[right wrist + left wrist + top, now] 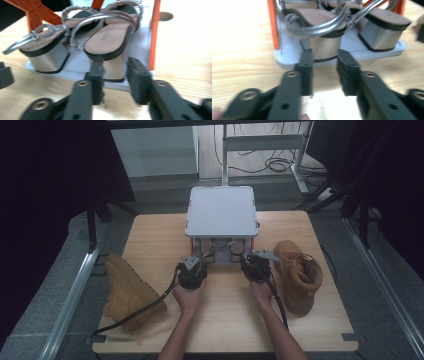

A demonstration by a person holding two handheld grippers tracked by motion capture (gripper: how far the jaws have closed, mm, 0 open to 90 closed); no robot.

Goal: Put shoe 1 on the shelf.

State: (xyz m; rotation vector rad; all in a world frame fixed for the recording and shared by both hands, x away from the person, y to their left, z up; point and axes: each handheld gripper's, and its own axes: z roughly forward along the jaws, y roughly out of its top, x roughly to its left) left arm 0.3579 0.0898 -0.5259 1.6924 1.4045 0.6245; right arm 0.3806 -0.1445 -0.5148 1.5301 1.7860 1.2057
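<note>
A small rack point(220, 211) with a grey top and orange legs stands at the table's far middle. On its lower white shelf point(287, 56) sit two silver block-heel sandals. My left gripper point(192, 270) is open just in front of the left sandal's heel point(325, 47), its jaws apart on either side of it without touching point(325, 72). My right gripper point(257, 265) is open too, its jaws point(115, 80) flanking the right sandal's heel point(112, 70). The other sandal point(47, 53) lies to the left in the right gripper view.
A tan boot point(127, 290) lies on its side at the table's left edge. Another tan boot point(299, 272) stands upright to the right of my right gripper. Each gripper trails a black cable toward the near edge. The wooden table point(225, 320) is bare in front.
</note>
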